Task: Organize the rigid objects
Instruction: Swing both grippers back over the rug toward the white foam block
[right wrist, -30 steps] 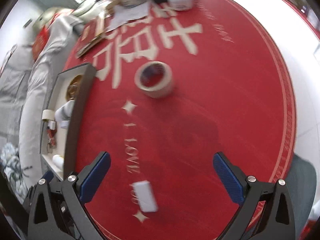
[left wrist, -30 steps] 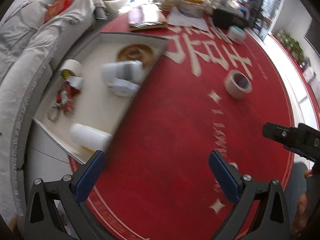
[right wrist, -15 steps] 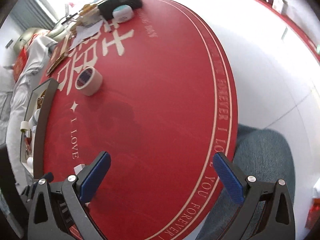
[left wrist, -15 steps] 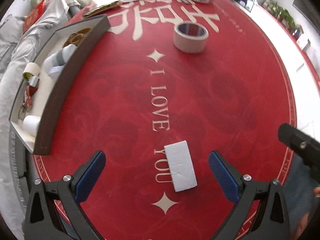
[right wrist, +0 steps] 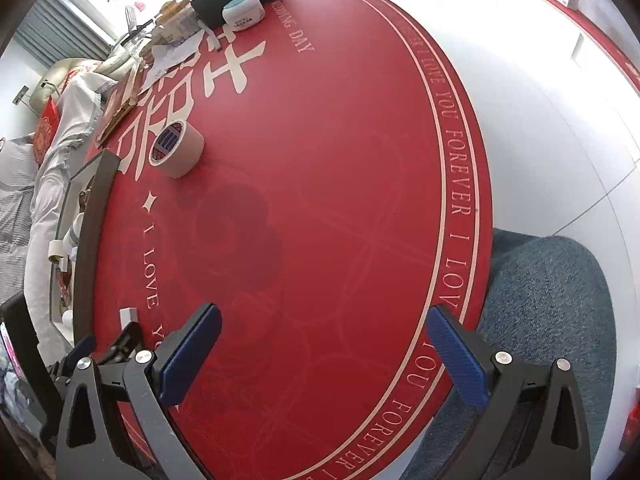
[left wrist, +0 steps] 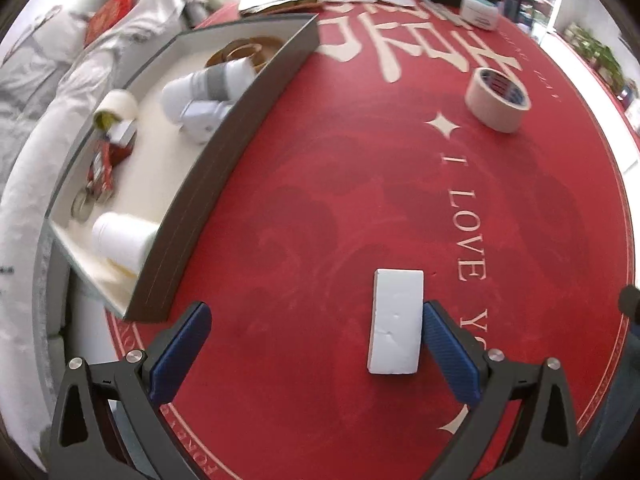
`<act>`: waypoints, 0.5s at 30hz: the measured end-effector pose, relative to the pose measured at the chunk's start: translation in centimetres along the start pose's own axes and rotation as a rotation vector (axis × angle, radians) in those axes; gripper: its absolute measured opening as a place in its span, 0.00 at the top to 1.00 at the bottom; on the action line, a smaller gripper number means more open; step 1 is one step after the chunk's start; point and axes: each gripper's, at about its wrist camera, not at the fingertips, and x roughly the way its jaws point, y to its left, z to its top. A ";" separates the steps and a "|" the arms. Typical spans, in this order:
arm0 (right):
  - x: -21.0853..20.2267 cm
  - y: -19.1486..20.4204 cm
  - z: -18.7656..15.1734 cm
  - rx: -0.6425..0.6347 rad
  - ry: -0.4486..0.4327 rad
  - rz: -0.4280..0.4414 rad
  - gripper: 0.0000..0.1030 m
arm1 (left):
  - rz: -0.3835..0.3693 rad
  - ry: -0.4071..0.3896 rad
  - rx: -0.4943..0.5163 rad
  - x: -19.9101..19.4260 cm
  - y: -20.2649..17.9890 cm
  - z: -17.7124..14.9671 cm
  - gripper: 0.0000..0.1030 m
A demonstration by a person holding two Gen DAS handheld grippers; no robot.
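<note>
The left gripper (left wrist: 316, 344) is spread wide with nothing between its blue pads, low over the red round table (left wrist: 340, 208). A white rectangular block (left wrist: 396, 322) lies flat on the cloth at about 5 o'clock in the left wrist view, its long side just beside the inner face of the right-hand pad (left wrist: 450, 354) — whether they touch cannot be told. The other pad (left wrist: 180, 354) is well apart from it.

At 10 o'clock sits a grey-walled tray (left wrist: 240, 128) with a pale floor; inside lie a white cylinder (left wrist: 122, 244) near its close end, a white and grey device (left wrist: 204, 96) further in, a small roll (left wrist: 116, 110), and a red packet (left wrist: 105, 160) between them. A roll of beige tape (left wrist: 498, 100) stands on the cloth at 2 o'clock, well apart from the block.

The right gripper (right wrist: 324, 354) is likewise splayed and holds nothing, over bare cloth near the table's edge — in its view the tape roll (right wrist: 178, 148) is at 10 o'clock and one end of the block (right wrist: 129, 315) peeks out at 8 o'clock, beside the left tool
</note>
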 end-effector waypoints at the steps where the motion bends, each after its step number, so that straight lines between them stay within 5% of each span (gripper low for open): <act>1: 0.1 0.1 0.0 -0.005 0.002 0.000 0.00 | 0.003 0.000 -0.004 -0.1 -0.2 -0.2 0.00; 9: 1.1 1.5 0.4 -0.046 0.033 -0.007 0.00 | -0.037 -0.037 -0.015 -0.2 -1.9 -0.6 0.00; 11: 1.4 2.8 1.0 -0.092 0.022 -0.015 0.00 | -0.097 -0.027 -0.075 0.2 -1.0 -0.9 0.00; 15: 2.6 6.8 2.6 -0.228 0.010 -0.031 0.00 | -0.098 -0.071 -0.088 0.2 -0.9 -1.5 0.00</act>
